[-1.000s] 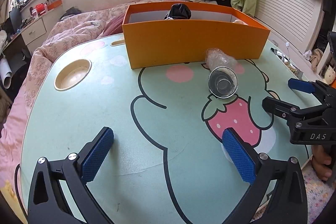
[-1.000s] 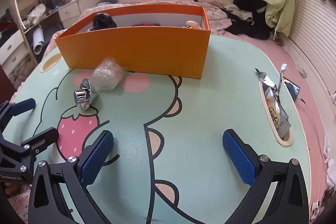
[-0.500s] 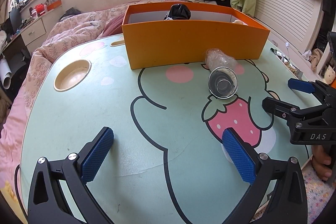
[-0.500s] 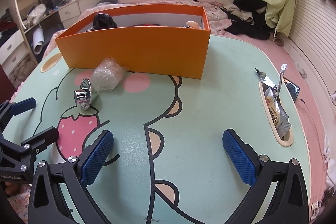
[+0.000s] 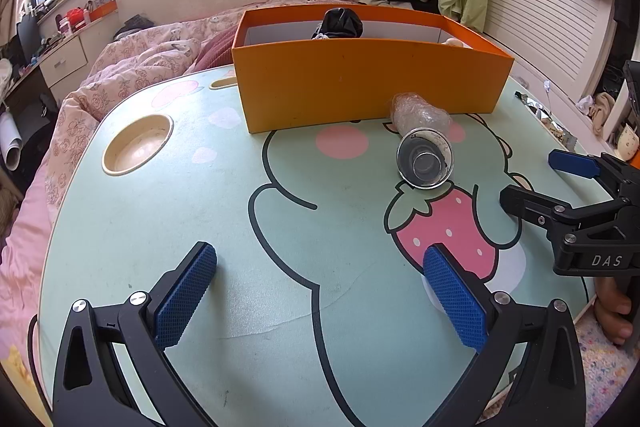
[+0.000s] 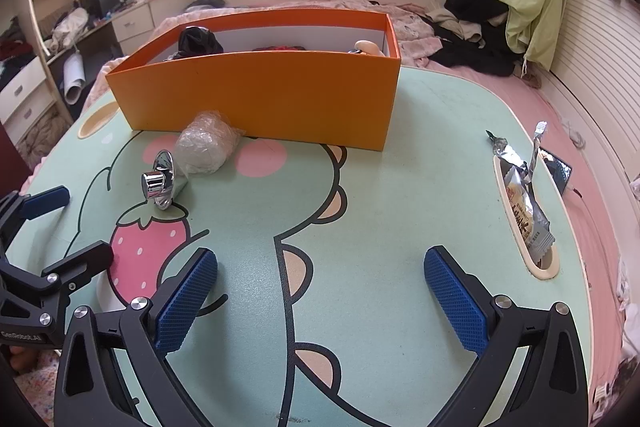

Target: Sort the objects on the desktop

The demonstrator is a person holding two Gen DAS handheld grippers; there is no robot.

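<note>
Both tools, left (image 5: 320,301) and right (image 6: 320,301), gape wide over bare tabletop (image 6: 420,187), well short of the orange box (image 6: 260,103).

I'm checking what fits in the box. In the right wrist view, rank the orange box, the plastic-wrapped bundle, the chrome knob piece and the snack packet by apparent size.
1. orange box
2. plastic-wrapped bundle and snack packet: look alike, unranked
3. chrome knob piece, smallest, though it lies nearer the camera than the bundle

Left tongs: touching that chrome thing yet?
Apart. The left wrist view shows the open left tongs over bare table, well short of the chrome thing.
</note>
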